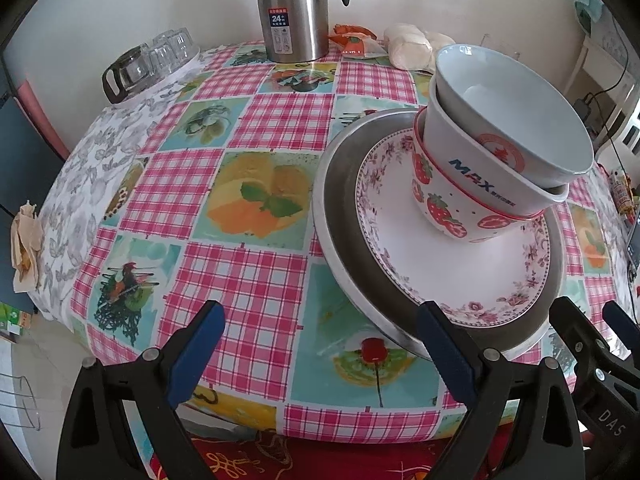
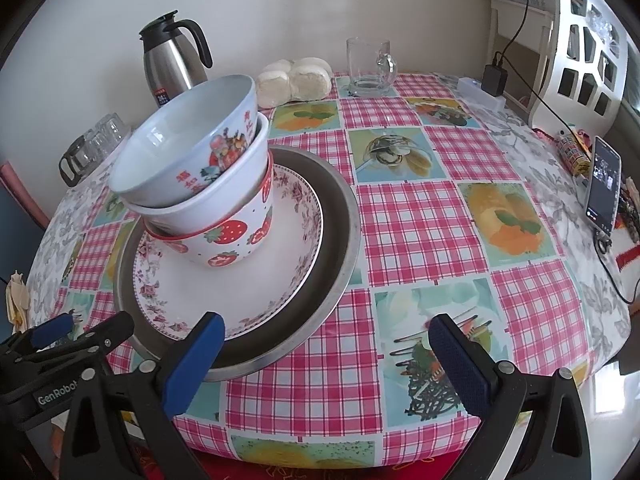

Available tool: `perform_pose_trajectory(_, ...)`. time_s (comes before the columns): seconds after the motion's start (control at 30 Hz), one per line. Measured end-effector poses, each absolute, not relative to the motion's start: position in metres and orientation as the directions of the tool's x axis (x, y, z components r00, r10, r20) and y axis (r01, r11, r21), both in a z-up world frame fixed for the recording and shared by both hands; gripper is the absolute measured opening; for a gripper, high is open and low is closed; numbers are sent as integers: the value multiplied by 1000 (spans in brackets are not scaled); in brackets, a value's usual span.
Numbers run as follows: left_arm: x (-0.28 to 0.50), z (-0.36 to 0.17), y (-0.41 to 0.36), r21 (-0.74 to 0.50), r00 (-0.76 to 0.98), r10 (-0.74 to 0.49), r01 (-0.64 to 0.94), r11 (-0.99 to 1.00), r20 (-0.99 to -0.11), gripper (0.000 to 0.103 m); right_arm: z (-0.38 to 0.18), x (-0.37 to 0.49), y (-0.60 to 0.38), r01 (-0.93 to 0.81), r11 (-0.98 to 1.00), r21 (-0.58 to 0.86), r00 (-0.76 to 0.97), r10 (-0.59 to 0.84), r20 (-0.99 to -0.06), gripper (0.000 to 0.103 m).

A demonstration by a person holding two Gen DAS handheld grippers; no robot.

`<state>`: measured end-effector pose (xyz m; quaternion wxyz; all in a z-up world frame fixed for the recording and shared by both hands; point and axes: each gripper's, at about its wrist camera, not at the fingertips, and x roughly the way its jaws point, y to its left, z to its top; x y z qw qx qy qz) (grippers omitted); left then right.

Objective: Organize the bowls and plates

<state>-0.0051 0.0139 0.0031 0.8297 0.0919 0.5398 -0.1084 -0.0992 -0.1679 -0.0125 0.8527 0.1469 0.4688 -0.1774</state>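
Both grippers hang at the near edge of the table, spread wide and gripping nothing. Left gripper (image 1: 320,328) has its right blue pad just over the near rim of the metal tray (image 1: 340,184), though I can't tell whether it touches; right gripper (image 2: 328,340) sits beside it, its left pad over the same rim from the other side.

From where I stand the sorting looks close to finished. On the checked tablecloth (image 2: 420,216) the tray holds a floral-rimmed plate (image 1: 460,264), and on that plate stands a strawberry bowl (image 2: 236,240). Nested in it is a white bowl with "MAX" lettering (image 1: 472,176), and on top a pale blue bowl (image 2: 188,148) with red characters and a picture on its side. That top bowl sits tilted, leaning away from level, so the stack looks a little uneasy.

I can see no other plate or bowl loose on the table. What remains there is a steel thermos jug (image 1: 294,8), some upturned glasses (image 1: 168,50), a glass mug (image 2: 370,66), bagged buns (image 2: 296,80) and a phone (image 2: 604,188). If anything is left, I'd guess straightening the top bowl or shifting the whole tray.
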Motion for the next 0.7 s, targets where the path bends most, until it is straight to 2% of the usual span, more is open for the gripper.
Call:
perform_pose_trajectory(0.27,-8,7,13,73,416,-47,268,961,-908,97,-13,-99,-167,440,894,83,497,-165,-852,103)
perform_pose_trajectory(0.7,-6,6,18,57,413,-52,246,968,-909,97,-12,-100,-167,442,894,80,493,-168,-854,103)
